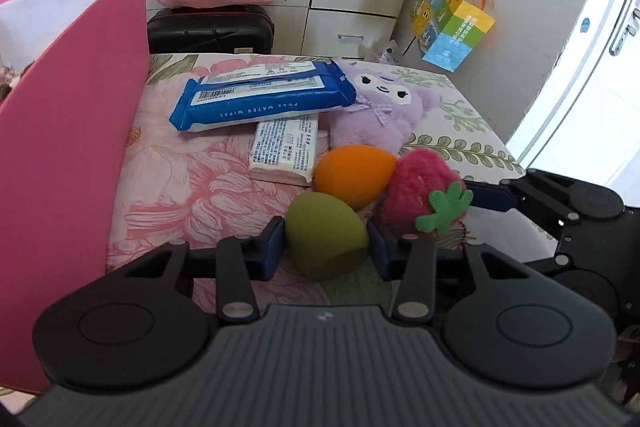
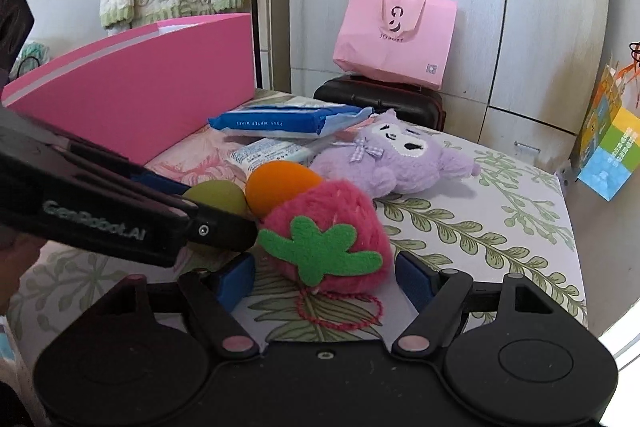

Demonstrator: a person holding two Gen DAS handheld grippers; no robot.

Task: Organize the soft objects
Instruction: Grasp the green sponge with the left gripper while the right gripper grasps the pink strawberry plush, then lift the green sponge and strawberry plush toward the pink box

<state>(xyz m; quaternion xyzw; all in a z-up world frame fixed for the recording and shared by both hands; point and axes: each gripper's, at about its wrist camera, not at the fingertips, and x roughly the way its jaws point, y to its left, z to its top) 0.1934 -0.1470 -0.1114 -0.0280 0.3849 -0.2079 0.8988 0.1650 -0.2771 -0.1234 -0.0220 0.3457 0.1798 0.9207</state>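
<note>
Between the blue pads of the left gripper (image 1: 326, 245), closest to the left wrist camera, sits a green egg-shaped sponge (image 1: 325, 233); both pads press against its sides, so the gripper is clamped on it. Just beyond the sponge lies an orange sponge (image 1: 354, 174), touching a plush strawberry (image 1: 424, 193) off to the right. The right gripper (image 1: 490, 195) reaches in from the right edge, one blue finger against the strawberry's far side. Farther ahead are a white tissue pack (image 1: 285, 151), a blue wipes pack (image 1: 260, 99) lying on top of it, and a purple plush toy (image 1: 384, 103). A tall pink box (image 1: 68, 131) stands to the left on the floral bedspread (image 1: 192, 187).

Seen from the right wrist camera, the strawberry (image 2: 328, 239) lies between the right gripper's (image 2: 326, 281) fingers, which stand apart with a visible gap on each side of the plush. Its red bead loop (image 2: 340, 311) trails toward the camera. The left gripper (image 2: 224, 227) crosses in from the left, over the green sponge (image 2: 218, 197). Ahead lie the orange sponge (image 2: 280, 183) and purple plush (image 2: 396, 155).
</note>
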